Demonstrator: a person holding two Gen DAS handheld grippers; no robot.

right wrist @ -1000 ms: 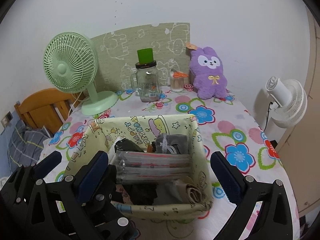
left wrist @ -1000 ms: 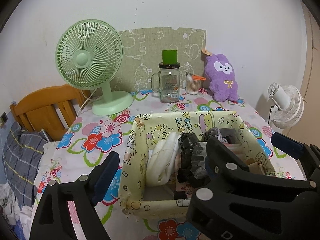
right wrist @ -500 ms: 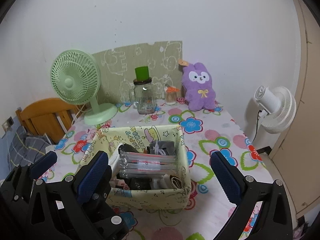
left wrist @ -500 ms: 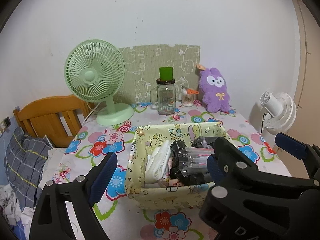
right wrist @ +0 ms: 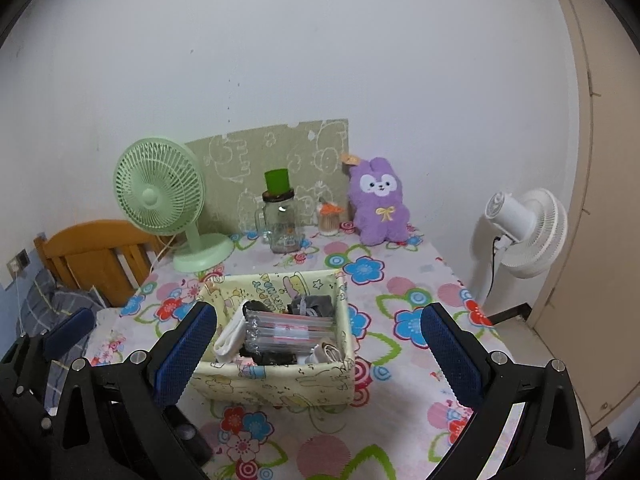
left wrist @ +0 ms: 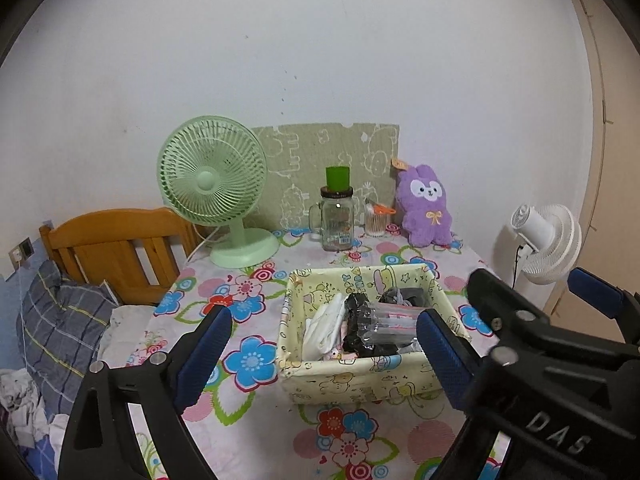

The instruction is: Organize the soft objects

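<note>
A yellow cartoon-print fabric basket (left wrist: 360,380) (right wrist: 272,384) stands on the flowered table. It holds a folded white cloth (left wrist: 324,324), a clear zip bag (left wrist: 384,320) (right wrist: 288,332), dark items and a grey sock (right wrist: 312,304). A purple plush bunny (left wrist: 426,208) (right wrist: 380,204) sits upright at the table's back by the wall. My left gripper (left wrist: 320,320) hovers in front of the basket, its jaws opening with nothing between them. To its right, my right gripper (right wrist: 319,314) is wide open and holds nothing.
Along the back stand a green desk fan (left wrist: 212,184), a glass jar topped by a green cup (left wrist: 337,220) and a small swab holder (left wrist: 376,220). A white fan (right wrist: 520,232) stands off the table's right edge. A wooden headboard (left wrist: 116,248) and plaid pillow (left wrist: 60,328) lie left.
Both grippers have drawn back and up from the basket, which now looks smaller and farther away. The left jaws stand slightly wider. The basket's contents have not moved.
</note>
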